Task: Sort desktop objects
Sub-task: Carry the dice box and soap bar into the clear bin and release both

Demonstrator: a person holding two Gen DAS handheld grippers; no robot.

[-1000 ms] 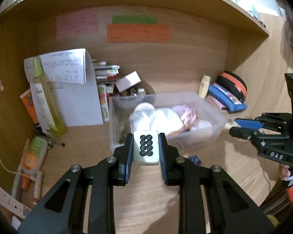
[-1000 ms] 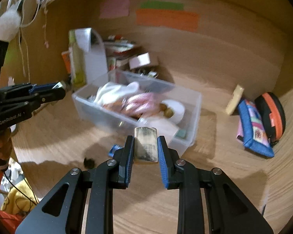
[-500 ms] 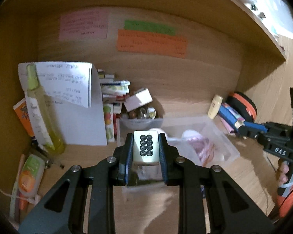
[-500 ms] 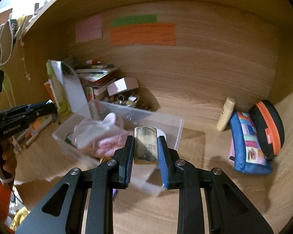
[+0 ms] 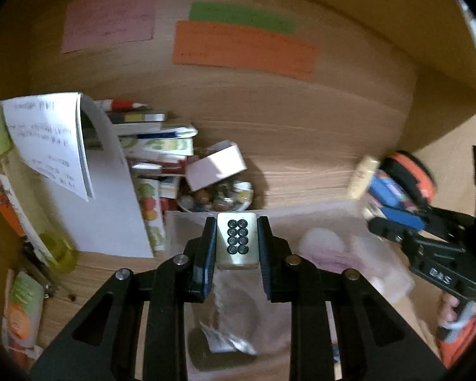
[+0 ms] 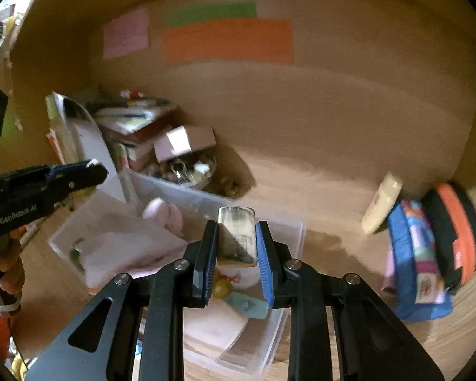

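Both grippers moved forward over the clear bin (image 5: 333, 209): left gripper (image 5: 237, 241) and right gripper (image 6: 236, 238) each pinch a mahjong tile (image 5: 237, 238), probably soon dropped inside.

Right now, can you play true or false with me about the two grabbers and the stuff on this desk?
1. The left gripper is clamped on a tile with eight circles. True.
2. The right gripper is open and empty. False: it is shut on a shiny block.
3. The orange paper strip sits above the green one. False: green is on top.
4. The clear plastic bin has things inside. True.
5. The blue pouch lies inside the bin. False: it lies outside, to the right.
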